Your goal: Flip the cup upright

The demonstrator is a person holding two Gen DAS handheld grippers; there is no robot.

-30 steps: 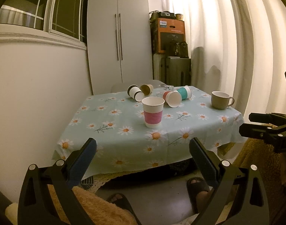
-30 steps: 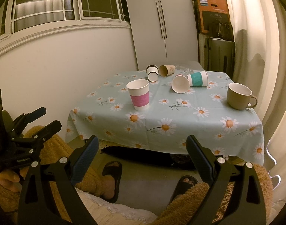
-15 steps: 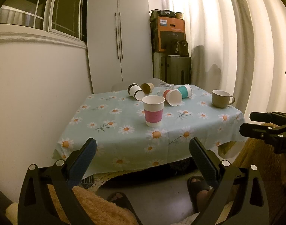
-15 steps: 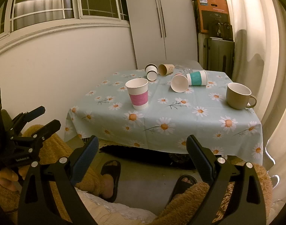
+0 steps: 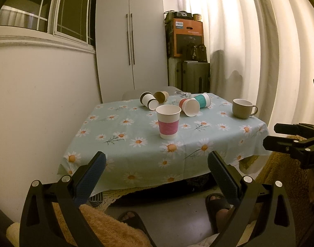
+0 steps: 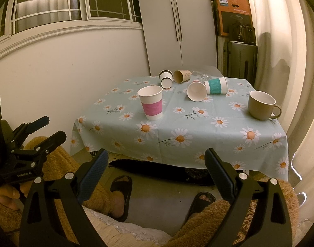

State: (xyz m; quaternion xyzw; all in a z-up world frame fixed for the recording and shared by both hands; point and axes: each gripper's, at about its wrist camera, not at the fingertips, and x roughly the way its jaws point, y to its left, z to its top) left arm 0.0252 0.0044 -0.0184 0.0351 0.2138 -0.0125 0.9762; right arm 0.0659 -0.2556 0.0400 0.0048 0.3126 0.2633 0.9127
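A pink-banded paper cup (image 5: pixel 168 121) (image 6: pixel 151 102) stands upright near the middle of the daisy tablecloth (image 5: pixel 136 156) (image 6: pixel 198 131). Behind it several paper cups lie on their sides: a red one (image 5: pixel 189 107) (image 6: pixel 196 91), a teal-banded one (image 5: pixel 202 100) (image 6: pixel 216 85), a black-and-white one (image 5: pixel 148 100) (image 6: pixel 165 79) and a brown one (image 5: pixel 161 96) (image 6: pixel 182 75). My left gripper (image 5: pixel 157 160) and right gripper (image 6: pixel 155 158) are both open and empty, held well short of the table's front edge, above the person's lap.
A beige mug (image 5: pixel 243 108) (image 6: pixel 262 105) stands upright at the table's right side. A clear glass (image 6: pixel 202 75) lies at the back. A white wall and wardrobe (image 5: pixel 132 41) are left and behind; curtains (image 5: pixel 260 51) hang on the right. Feet in slippers (image 6: pixel 120 187) are below.
Both grippers have drifted slightly toward the table; the cups look a little larger. Nothing on the table has moved.
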